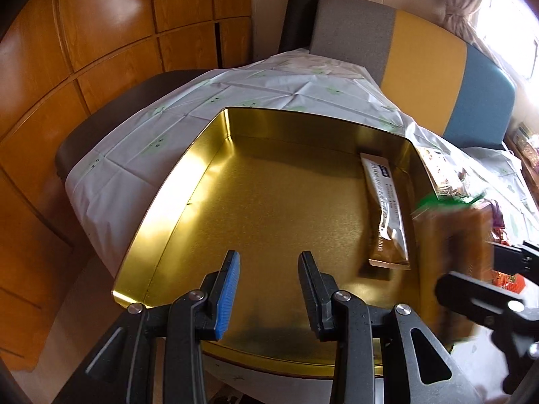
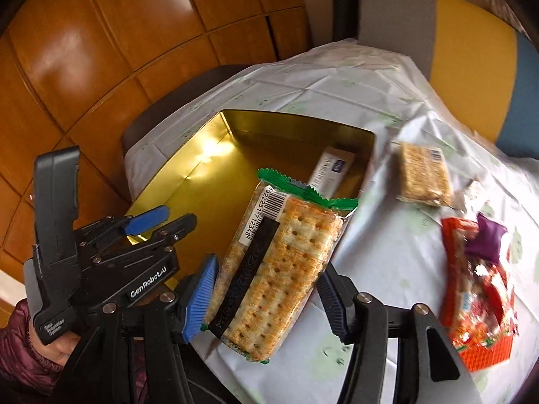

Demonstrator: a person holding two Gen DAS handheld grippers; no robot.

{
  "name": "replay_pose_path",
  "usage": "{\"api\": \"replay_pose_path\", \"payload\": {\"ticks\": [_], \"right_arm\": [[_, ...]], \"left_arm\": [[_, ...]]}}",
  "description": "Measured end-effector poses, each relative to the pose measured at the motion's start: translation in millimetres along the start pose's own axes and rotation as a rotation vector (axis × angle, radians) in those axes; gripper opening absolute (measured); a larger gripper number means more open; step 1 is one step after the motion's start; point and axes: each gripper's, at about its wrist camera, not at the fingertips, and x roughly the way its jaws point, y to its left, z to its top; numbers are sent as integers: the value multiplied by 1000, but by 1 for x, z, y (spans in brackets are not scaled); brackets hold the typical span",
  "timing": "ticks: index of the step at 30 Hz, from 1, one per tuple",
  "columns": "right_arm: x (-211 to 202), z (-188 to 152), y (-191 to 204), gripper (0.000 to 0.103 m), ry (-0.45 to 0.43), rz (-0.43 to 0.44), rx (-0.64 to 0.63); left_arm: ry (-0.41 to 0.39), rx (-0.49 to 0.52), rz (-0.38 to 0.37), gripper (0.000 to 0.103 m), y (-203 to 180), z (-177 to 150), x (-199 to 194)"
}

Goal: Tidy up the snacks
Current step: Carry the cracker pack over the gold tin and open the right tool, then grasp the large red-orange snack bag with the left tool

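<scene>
The shallow gold metal tin [image 1: 269, 202] holds one glossy bronze stick sachet [image 1: 387, 215] along its right wall. The right tongs [image 2: 266, 299] grip a clear-wrapped, green-edged cracker pack [image 2: 286, 269] — the left tongs [image 1: 269, 289] gape empty.

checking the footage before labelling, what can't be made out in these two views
- Cracker pack in the left wrist view: motion-blurred, print unreadable.
- Stick sachet in the right wrist view: lower end hidden behind the cracker pack.
- Red snack bag, right wrist view: blurred, label illegible.
- Gold tin: near rim hidden by left fingers.

Cracker pack [image 2: 279, 262]: clear wrapper with green crimped ends, barcode label up, held tilted between the right gripper [image 2: 266, 298] pads, its far end over the gold tin [image 2: 188, 181] rim. Inside the tin beyond it lies a stick sachet [image 1: 387, 215] against the right-hand wall.
</scene>
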Motion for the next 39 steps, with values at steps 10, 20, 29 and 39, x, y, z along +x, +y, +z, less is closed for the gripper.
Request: {"api": "replay_pose_path", "payload": {"ticks": [10,20,29,39], "right_arm": [[12,-15,-11,60,25,-31,58],[-14,-27,-47,60,-35,-135,114],[-42,-53,-106,60,-34,-252,199],[-80,-75,-171,60,-38,-404,271]], "left_arm": [[12,7,-8,37,1,-5,4],[-2,71,-41,37,-23,-7,-6],[-5,135,-72,37,-50,-10,-14],[-4,200,-103,40,-78,-13,-22]]}}
